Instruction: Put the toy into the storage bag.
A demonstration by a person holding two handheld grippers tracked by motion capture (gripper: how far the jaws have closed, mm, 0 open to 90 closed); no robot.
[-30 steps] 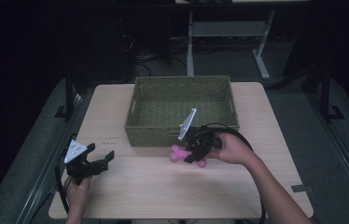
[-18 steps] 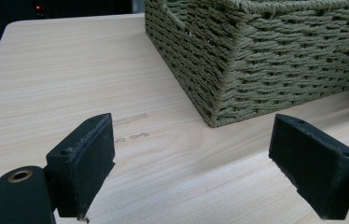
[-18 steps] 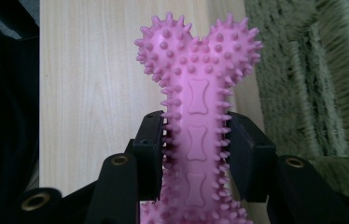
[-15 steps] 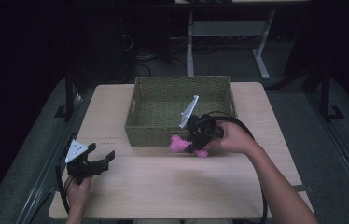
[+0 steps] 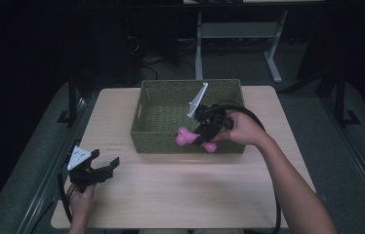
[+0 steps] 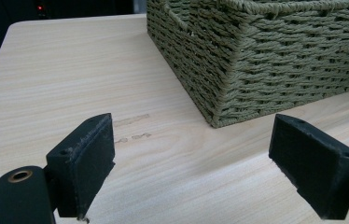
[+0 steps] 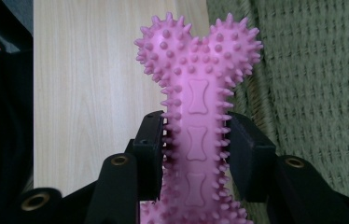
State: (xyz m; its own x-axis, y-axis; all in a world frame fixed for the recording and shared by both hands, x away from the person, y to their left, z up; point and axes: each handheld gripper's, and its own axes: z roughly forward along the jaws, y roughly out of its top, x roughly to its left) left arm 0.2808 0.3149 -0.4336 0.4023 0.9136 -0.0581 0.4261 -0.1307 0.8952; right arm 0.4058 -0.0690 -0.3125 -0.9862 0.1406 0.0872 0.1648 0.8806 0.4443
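Note:
A pink spiky bone toy (image 5: pixel 188 138) (image 7: pixel 196 107) hangs in the air at the front wall of the green woven basket (image 5: pixel 171 137), roughly level with its rim. My right gripper (image 5: pixel 201 135) (image 7: pixel 195 154) is shut on the toy's shaft, both pads pressing its spikes. In the right gripper view the toy's knobbed end points away from me, with the basket (image 7: pixel 312 93) to its right. My left gripper (image 5: pixel 103 168) (image 6: pixel 191 163) rests low over the table's front left corner, jaws wide open with nothing between them; the basket's corner (image 6: pixel 238 70) lies ahead of it.
The wooden table (image 5: pixel 180 190) has bare room in front of the basket and to its left. The basket's inside looks bare where it shows. A white desk frame (image 5: pixel 234 34) and cables stand on the dark floor behind the table.
My right gripper has lifted the pink toy off the table and carried it back towards the basket's front wall. The left gripper has stayed put.

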